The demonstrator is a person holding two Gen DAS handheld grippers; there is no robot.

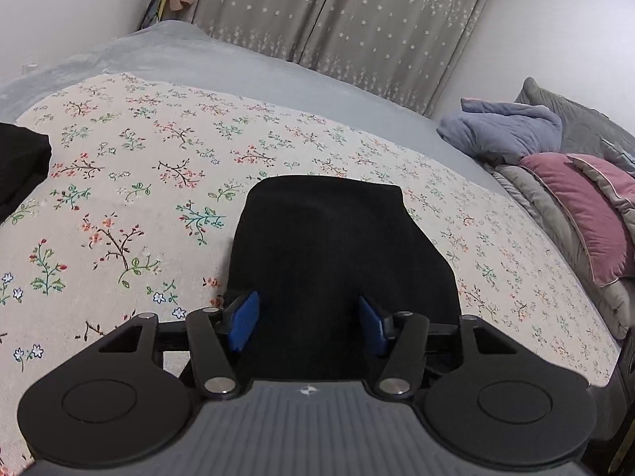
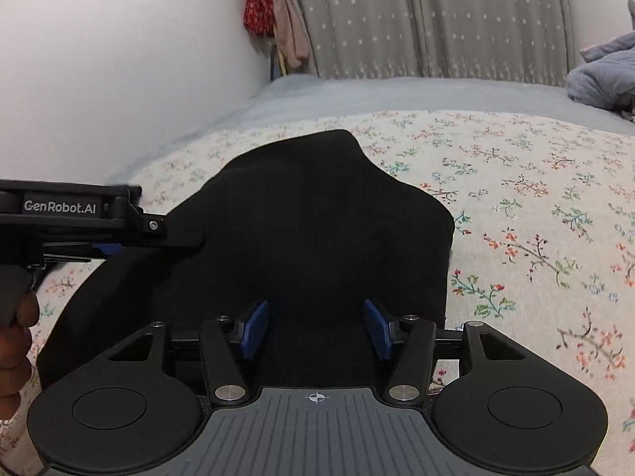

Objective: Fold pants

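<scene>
The black pants (image 1: 337, 254) lie folded in a compact bundle on the floral sheet (image 1: 119, 182). My left gripper (image 1: 309, 323) is open, its blue pads (image 1: 244, 321) spread over the near edge of the pants. My right gripper (image 2: 315, 327) is also open, its blue pads (image 2: 254, 329) above the near part of the same pants (image 2: 309, 230). In the right wrist view the left gripper (image 2: 99, 218) reaches in from the left over the pants' left side, a hand on its handle.
Another black garment (image 1: 20, 170) lies at the left edge. A blue-grey cloth (image 1: 504, 131), a pink pillow (image 1: 583, 206) and grey bedding (image 1: 571, 119) are piled on the right. Curtains (image 1: 337, 20) and a white wall stand behind the bed.
</scene>
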